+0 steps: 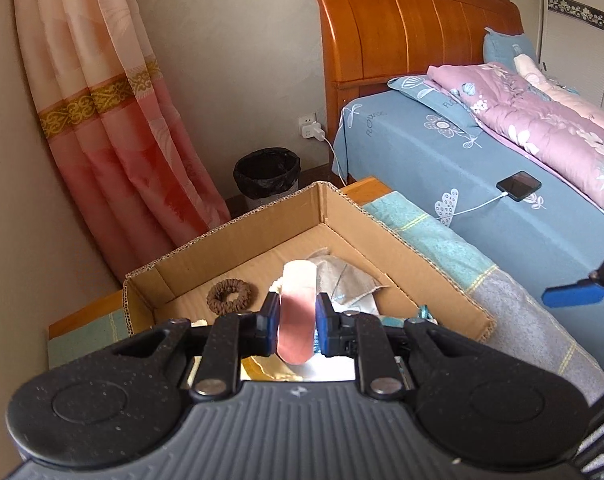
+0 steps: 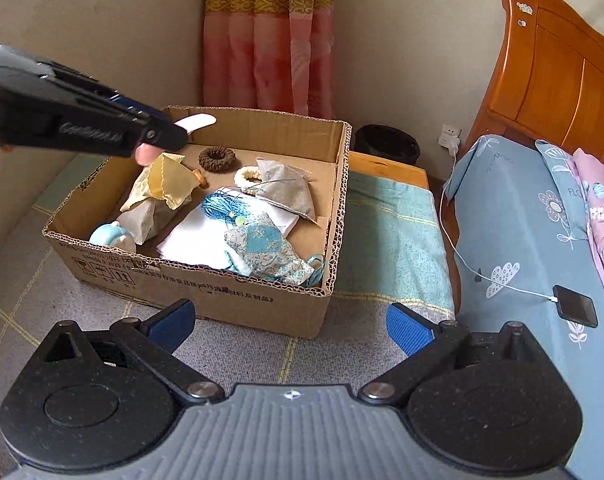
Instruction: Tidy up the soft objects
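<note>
My left gripper is shut on a pink-and-white oval pad, held above the open cardboard box. In the right wrist view the left gripper reaches over the box's far left corner with the pad's white end sticking out. The box holds a brown scrunchie, a cream scrunchie, a yellow cloth, a grey pouch, blue thread, a white cloth and a blue patterned pouch. My right gripper is open and empty in front of the box.
The box sits on a grey and teal blanket over a wooden bench. A bed with a blue sheet lies to the right, with a charging phone. A black bin and pink curtain stand behind.
</note>
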A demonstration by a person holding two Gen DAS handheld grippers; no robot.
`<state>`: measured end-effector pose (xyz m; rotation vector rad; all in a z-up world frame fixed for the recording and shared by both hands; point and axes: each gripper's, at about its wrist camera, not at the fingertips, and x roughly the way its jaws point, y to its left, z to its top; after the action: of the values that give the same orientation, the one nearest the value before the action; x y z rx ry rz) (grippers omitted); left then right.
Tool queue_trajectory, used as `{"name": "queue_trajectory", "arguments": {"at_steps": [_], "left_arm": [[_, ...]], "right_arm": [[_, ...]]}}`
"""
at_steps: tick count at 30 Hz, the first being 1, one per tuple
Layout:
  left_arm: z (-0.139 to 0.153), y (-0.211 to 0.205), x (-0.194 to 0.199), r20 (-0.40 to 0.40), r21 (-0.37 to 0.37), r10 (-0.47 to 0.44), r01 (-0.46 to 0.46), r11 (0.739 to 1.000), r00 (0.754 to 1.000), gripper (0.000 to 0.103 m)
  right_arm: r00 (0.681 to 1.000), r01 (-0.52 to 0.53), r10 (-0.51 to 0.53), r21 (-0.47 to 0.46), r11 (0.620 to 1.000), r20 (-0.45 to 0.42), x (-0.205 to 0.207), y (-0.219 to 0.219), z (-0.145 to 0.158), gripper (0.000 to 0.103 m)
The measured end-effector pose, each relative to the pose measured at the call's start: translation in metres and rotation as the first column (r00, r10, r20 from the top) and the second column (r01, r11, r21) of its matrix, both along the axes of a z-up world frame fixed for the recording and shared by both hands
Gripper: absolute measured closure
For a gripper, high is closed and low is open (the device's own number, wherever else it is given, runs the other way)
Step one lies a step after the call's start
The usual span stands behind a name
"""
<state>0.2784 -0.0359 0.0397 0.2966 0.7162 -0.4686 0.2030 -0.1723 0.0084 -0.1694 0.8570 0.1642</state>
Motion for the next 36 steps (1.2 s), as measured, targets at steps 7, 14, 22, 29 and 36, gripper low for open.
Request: {"name": "queue_trajectory", "arguments": {"at_steps": [7, 14, 22, 29, 36], "left_arm": [[-0.009, 0.002, 0.02, 0.005, -0.007, 0.091, -0.091, 0.996, 0.996, 0.027], [0.013, 0.021, -0.028, 0.159, -0.048, 0.174, -0.168, 0.985, 0.972, 0.003], [0.011, 0.044, -0.099, 0.19, 0.006, 0.343, -0.351, 0.936, 0.92, 0.001], [-0.008, 0.062, -0.126, -0.012, 0.008, 0.466, -0.466, 0.885, 0.884, 0.001], [-0.012, 0.065, -0.145, -0.035, 0.021, 0.496, -0.496, 0.868, 0.867, 0.001]], "right_arm": [[1.0, 0.005, -0.005, 0.02, 1.0, 0.016, -0.006, 0.0, 0.005, 0.0], [0.999, 0.023, -0.024, 0.023, 0.999, 0.033, -0.012, 0.001, 0.009, 0.0], [0.991, 0.132, -0.132, -0.007, 0.991, 0.033, -0.018, 0.004, 0.008, 0.0], [0.984, 0.18, -0.18, 0.02, 0.983, 0.005, -0.033, 0.014, 0.008, 0.0], [0.983, 0.184, -0.184, 0.025, 0.983, 0.013, -0.047, 0.023, 0.015, 0.0]]}}
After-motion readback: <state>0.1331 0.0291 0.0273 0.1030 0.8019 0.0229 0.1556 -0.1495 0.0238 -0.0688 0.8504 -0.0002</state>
